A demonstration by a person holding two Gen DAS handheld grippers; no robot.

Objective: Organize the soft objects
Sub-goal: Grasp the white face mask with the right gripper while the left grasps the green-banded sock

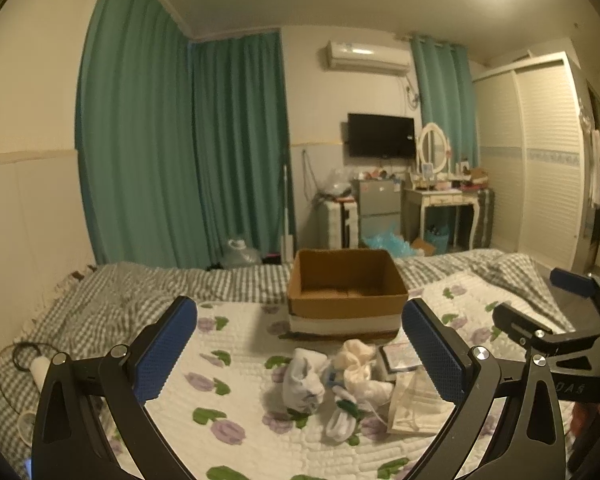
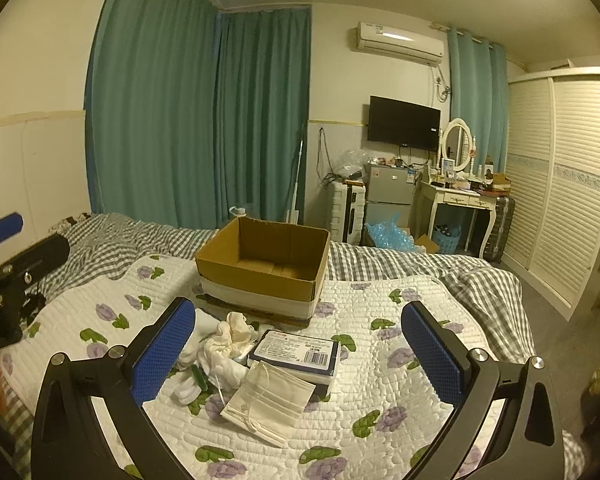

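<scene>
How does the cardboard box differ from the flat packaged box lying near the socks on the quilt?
The cardboard box is brown, open-topped and looks empty; the packaged box is white and dark blue, closed and barcoded. The cardboard box stands much taller; the packaged box lies flat, partly under a face mask. Both rest on the floral quilt.

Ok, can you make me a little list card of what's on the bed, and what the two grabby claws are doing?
place: bed with flowery quilt
box: open cardboard box, looks empty, behind the pile
soft things: white socks and a cream cloth bundle, heaped together
masks: face masks lying flat, partly on the blue packet
packet: blue packet with a barcode label
left gripper: open, above the socks, holding nothing
right gripper: open, above the masks, holding nothing
</scene>
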